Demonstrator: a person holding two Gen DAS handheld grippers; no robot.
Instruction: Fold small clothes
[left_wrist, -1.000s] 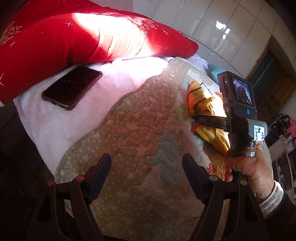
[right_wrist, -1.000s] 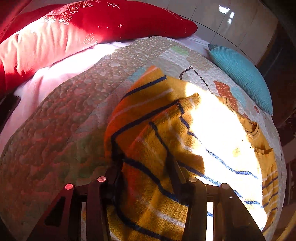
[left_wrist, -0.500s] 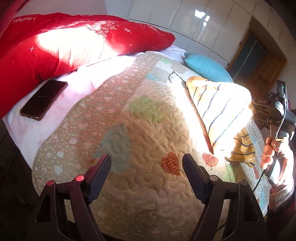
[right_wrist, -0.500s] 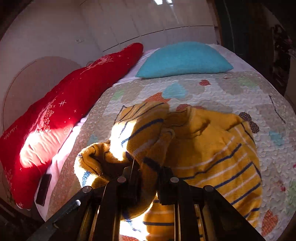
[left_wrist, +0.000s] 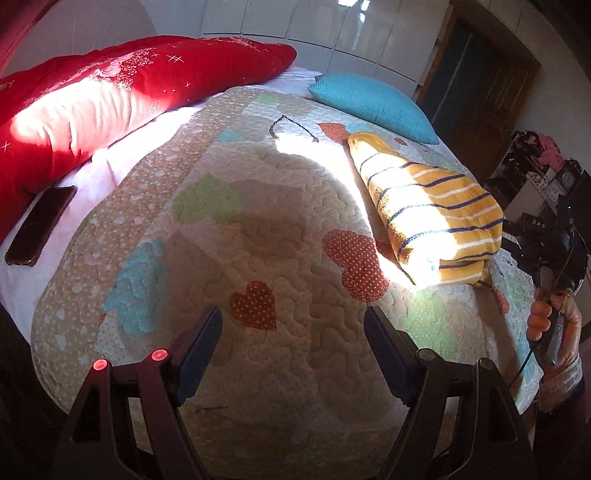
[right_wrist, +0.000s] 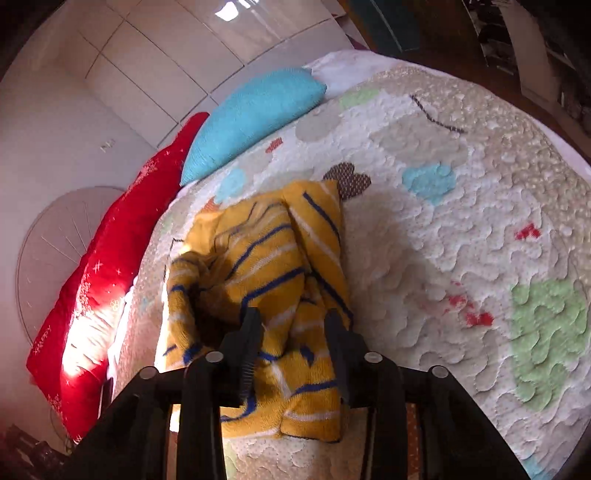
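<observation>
A small yellow sweater with blue and white stripes (left_wrist: 432, 210) lies folded over on the quilt (left_wrist: 258, 258), at the right of the left wrist view. My left gripper (left_wrist: 293, 332) is open and empty, low over the bare quilt, well left of the sweater. In the right wrist view my right gripper (right_wrist: 293, 325) has its jaws partly apart, straddling a bunched fold of the sweater (right_wrist: 258, 266). Whether the pads still pinch the cloth is unclear. The right hand (left_wrist: 554, 321) holding that gripper shows at the right edge of the left wrist view.
A long red pillow (left_wrist: 110, 96) lies along the left side of the bed. A turquoise cushion (left_wrist: 373, 103) sits at the far end. A dark phone (left_wrist: 40, 225) lies on the pink sheet near the left edge. A dark doorway (left_wrist: 476, 74) and cluttered shelves (left_wrist: 535, 166) are at the right.
My right gripper carried the sweater's edge over and laid it down folded, then its jaws widened. My left gripper pulled back from the bed, staying open.
</observation>
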